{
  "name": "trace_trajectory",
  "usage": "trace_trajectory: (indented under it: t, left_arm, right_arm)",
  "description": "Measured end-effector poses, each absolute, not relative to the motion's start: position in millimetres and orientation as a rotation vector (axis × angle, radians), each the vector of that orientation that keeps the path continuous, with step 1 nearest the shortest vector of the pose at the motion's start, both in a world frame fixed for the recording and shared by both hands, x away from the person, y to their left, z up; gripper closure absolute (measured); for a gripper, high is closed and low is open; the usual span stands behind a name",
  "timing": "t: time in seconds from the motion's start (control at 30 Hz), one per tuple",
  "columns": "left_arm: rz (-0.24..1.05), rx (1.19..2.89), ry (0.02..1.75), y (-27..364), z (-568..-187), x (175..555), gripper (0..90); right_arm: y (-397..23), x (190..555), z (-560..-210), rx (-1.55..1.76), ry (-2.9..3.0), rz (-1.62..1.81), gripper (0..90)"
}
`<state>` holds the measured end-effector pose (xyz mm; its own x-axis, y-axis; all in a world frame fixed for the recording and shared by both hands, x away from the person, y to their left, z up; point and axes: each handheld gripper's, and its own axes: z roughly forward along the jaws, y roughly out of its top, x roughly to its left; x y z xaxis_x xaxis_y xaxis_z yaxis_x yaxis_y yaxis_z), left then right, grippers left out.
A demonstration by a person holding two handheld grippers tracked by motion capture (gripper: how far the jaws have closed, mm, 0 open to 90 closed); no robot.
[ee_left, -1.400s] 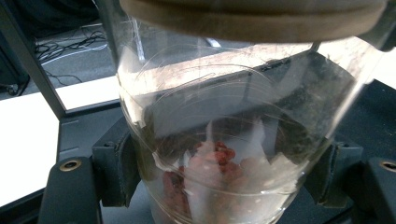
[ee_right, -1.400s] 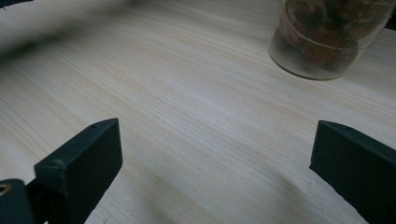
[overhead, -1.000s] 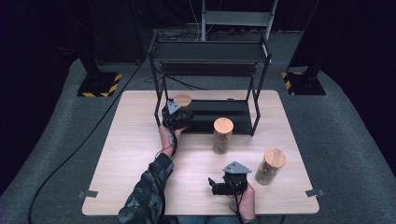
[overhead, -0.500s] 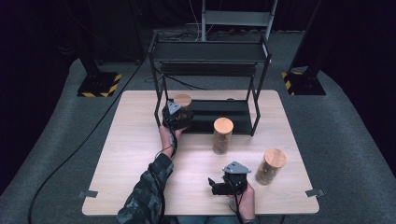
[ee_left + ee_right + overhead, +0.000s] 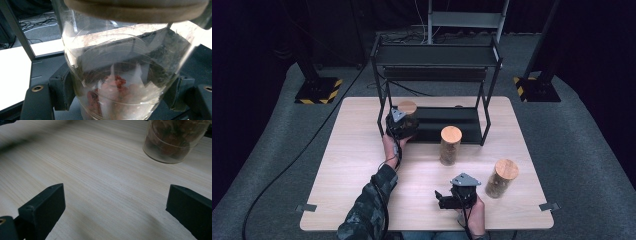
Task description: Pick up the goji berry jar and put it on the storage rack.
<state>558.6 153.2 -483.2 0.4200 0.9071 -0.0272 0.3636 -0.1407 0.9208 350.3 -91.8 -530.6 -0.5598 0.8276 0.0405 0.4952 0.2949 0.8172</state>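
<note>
— Jars first: what is in them?

— My left claw (image 5: 403, 121) is clamped on a glass jar (image 5: 120, 75) with a wooden lid; its pads press the glass from both sides. Inside, at the bottom, lies a low heap of reddish, pale pieces. Two more jars stand on the tabletop (image 5: 352, 165): the middle jar (image 5: 450, 146) near the centre, just in front of the black rack (image 5: 437, 60), and the right jar (image 5: 500, 178) toward four o'clock. Both hold brownish, dried-looking stuff.

— Where is yours?

— At about eleven o'clock from the table's centre, on the rack's bottom shelf, by its left front post.

— Anything hard to make out?

— From above, my claw covers the jar's body and I see just the lid. Whether its base rests on the shelf I cannot tell. In my right claw's view, the jar at one o'clock is cut off at the top.

— How does it stand?

— Upright, long axis vertical, lid up.

— And your right claw (image 5: 447, 200)?

— Jaws wide apart, nothing between them, low over the tabletop at about five o'clock.
</note>
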Motion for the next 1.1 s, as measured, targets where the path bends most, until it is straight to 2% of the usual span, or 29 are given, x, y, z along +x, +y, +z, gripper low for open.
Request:
trace_trajectory:
  t: [0.1,0.27,0.43,0.73,1.1]
  left_arm:
    - [0.706,1.72,1.108,154,-482,557,23.7]
    - [0.679,1.759,1.127,154,-479,555,9.1]
    - [0.702,1.823,1.13,149,-474,549,0.9]
    - [0.678,1.911,1.136,152,-475,533,0.0]
    - [0.63,2.025,1.029,161,-486,482,0.0]
  right_arm:
    - [-92,350,-531,1.185,2.179,1.16,1.3]
    - [-92,350,-531,1.185,2.18,1.158,1.2]
    - [-91,350,-531,1.185,2.183,1.157,1.2]
    - [-91,351,-531,1.185,2.187,1.157,1.2]
    - [-91,352,-531,1.188,2.198,1.148,1.1]
